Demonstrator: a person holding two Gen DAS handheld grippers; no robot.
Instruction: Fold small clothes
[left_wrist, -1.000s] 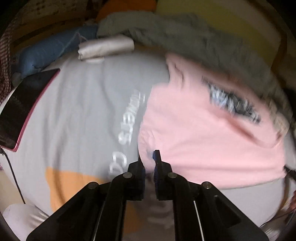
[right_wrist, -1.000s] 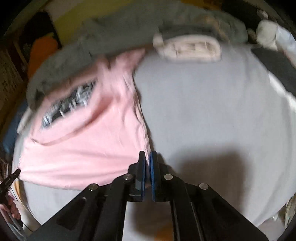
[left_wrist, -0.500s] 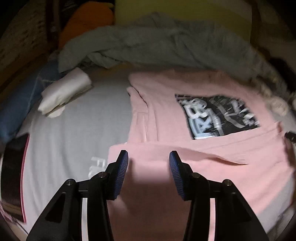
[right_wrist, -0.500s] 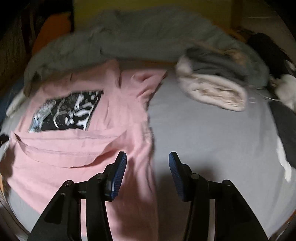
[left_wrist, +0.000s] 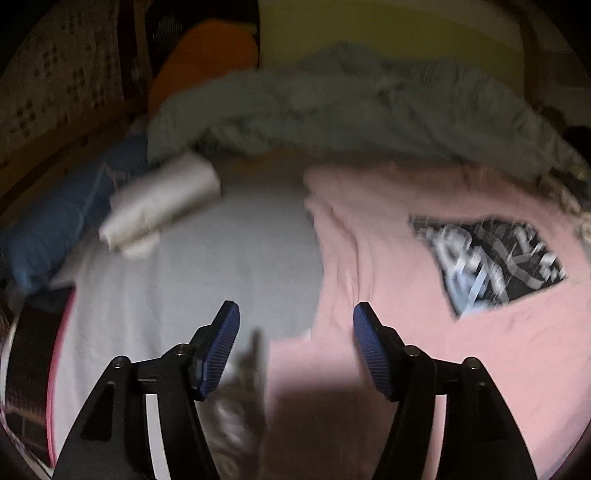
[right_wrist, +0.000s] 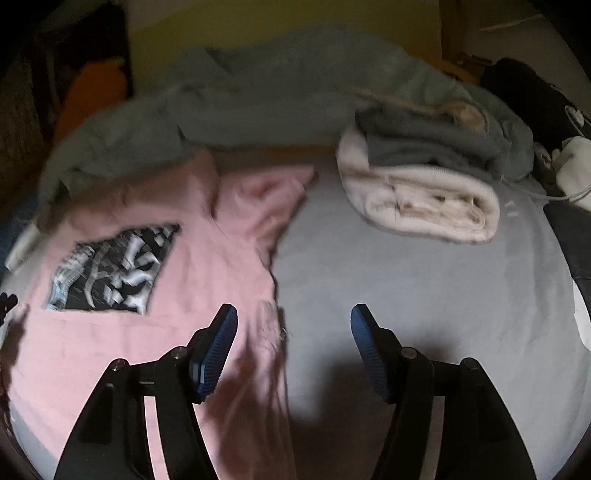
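Note:
A pink T-shirt (left_wrist: 424, 332) with a black and white print (left_wrist: 487, 262) lies on the grey bedsheet (left_wrist: 207, 280), its bottom part folded up below the print. My left gripper (left_wrist: 295, 332) is open and empty above the shirt's left edge. In the right wrist view the shirt (right_wrist: 155, 332) lies at the left with its print (right_wrist: 110, 273). My right gripper (right_wrist: 291, 332) is open and empty above the shirt's right edge, over the grey sheet (right_wrist: 424, 295).
A grey-green blanket (left_wrist: 351, 110) lies bunched along the far side. A rolled white cloth (left_wrist: 159, 206) and a blue garment (left_wrist: 62, 229) lie at the left, with a dark pink-edged item (left_wrist: 33, 354). Folded cream and grey clothes (right_wrist: 424, 192) lie at the right.
Both grippers were shut on the shirt's lower corners a second ago. They carried the hem up, let go and opened wider. The shirt's bottom now lies folded up.

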